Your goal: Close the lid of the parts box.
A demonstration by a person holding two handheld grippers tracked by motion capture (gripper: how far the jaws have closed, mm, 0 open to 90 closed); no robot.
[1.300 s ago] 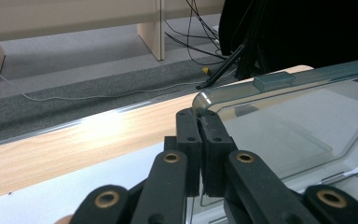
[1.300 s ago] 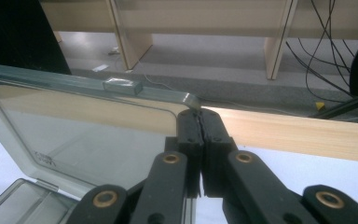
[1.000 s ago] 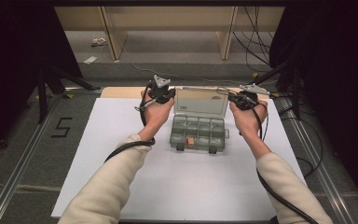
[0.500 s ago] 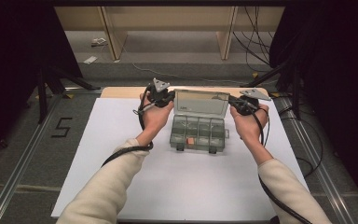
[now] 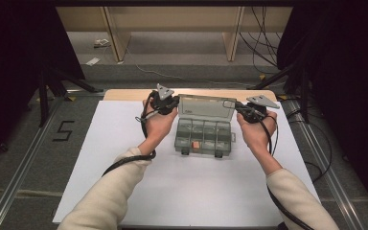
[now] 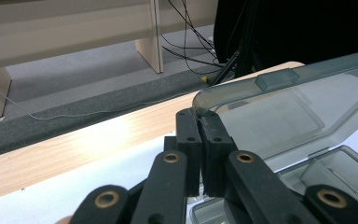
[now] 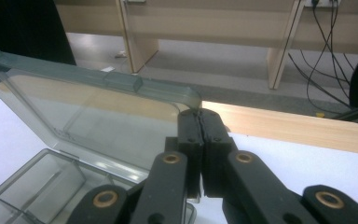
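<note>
A clear grey compartment box [image 5: 203, 136] lies on the white sheet, its lid [image 5: 206, 106] standing up at the back. A small orange piece [image 5: 196, 144] rests in one front compartment. My left gripper [image 5: 172, 103] is at the lid's upper left corner and my right gripper [image 5: 239, 108] at its upper right corner. In the left gripper view the jaws [image 6: 200, 116] are shut, with the rounded corner of the lid [image 6: 298, 107] pinched at their tips. The right gripper view shows the same: my gripper [image 7: 199, 114] shut on the other corner of the lid [image 7: 88, 107].
The white sheet [image 5: 124, 143] covers most of the wooden table [image 5: 129, 95]. Beyond the far edge are grey floor, wooden furniture legs [image 5: 115, 33] and loose cables [image 5: 263, 38]. A "5" mark [image 5: 63, 130] sits on the floor at the left.
</note>
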